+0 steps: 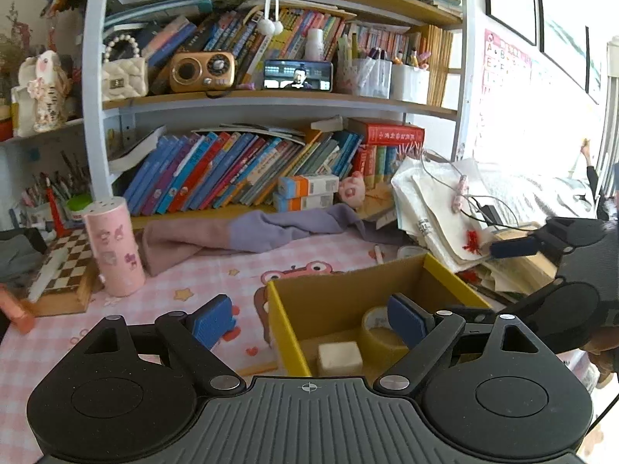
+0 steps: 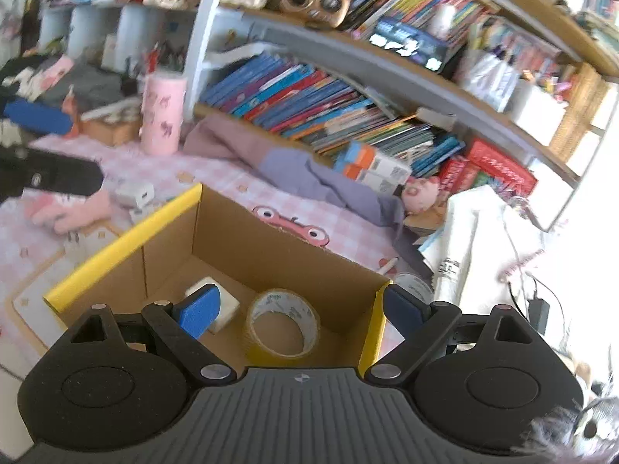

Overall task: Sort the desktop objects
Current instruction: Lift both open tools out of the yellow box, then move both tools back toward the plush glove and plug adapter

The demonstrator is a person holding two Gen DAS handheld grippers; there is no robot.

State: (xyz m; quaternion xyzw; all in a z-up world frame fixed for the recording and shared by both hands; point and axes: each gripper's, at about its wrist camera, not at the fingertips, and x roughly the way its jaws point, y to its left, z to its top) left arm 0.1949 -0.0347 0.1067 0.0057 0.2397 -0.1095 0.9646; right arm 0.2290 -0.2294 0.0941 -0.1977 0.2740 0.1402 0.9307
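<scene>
Both my grippers, left point(image 1: 311, 323) & right point(image 2: 298, 311), gape wide w/ nothing held, above cardboard box point(image 2: 247, 239); tape roll point(image 2: 284, 323) & white block point(image 1: 339, 357) inside it.

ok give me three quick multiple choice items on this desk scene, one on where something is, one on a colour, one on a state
1. Where is the tape roll?
A. inside the cardboard box
B. on the bookshelf
C. on the chessboard

2. What colour is the box's top rim?
A. red
B. yellow
C. green

3. How do the fingers of the right gripper stand?
A. clamped on the tape
B. shut on nothing
C. wide apart, holding nothing

Answers:
1 A, the roll lies on the box floor beside a white block.
2 B, a yellow strip runs along the box's edges.
3 C, the blue pads stand far apart with nothing pressed between them.
</scene>
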